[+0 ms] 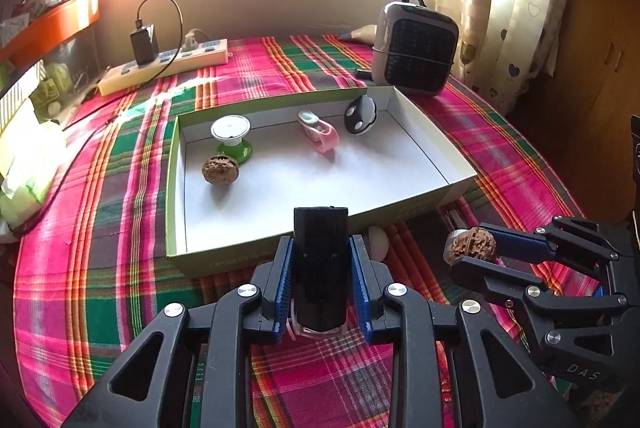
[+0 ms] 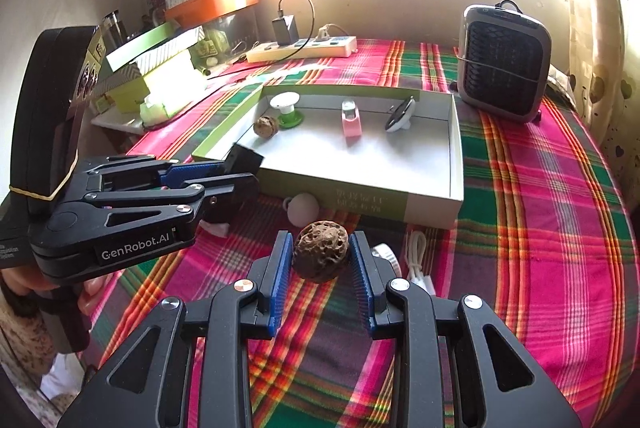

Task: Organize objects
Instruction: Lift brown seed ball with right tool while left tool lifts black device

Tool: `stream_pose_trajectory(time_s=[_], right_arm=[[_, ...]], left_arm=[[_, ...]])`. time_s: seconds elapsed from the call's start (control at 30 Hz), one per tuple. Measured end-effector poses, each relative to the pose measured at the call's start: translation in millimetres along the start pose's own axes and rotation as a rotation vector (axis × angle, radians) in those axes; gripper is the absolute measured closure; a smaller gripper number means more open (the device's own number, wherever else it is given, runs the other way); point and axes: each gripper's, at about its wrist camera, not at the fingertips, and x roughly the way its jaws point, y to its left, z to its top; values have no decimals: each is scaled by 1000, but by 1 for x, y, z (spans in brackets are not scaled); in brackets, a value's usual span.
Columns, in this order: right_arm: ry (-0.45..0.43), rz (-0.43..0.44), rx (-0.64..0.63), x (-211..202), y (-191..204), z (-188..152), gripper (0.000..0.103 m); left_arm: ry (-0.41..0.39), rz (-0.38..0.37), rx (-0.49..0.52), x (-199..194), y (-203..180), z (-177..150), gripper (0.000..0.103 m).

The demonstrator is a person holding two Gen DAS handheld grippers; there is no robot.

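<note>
Plaid cloth (image 1: 120, 268) covers the tabletop; a heater (image 2: 502, 64) stands behind the box (image 2: 434, 206). Left tool (image 1: 320, 268) clamps a black case (image 1: 320, 268), right tool (image 2: 320, 260) a walnut (image 2: 320, 256), both just before the box.

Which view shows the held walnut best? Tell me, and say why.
The right wrist view: the held walnut sits centred and close between the right gripper pads, its wrinkled shell sharp. The left wrist view shows it small, off to the side, partly hidden by the fingers.
</note>
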Motion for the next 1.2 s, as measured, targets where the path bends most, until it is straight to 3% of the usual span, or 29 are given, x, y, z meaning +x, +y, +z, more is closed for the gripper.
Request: stream_pose_trajectory(time_s=[0.77, 1.2], right_arm=[[-5, 13, 9, -1, 0, 1, 72], [-29, -7, 43, -14, -10, -5, 72]], left_arm=[[26, -25, 54, -25, -4, -17, 78], [67, -30, 120, 1, -27, -10, 78]])
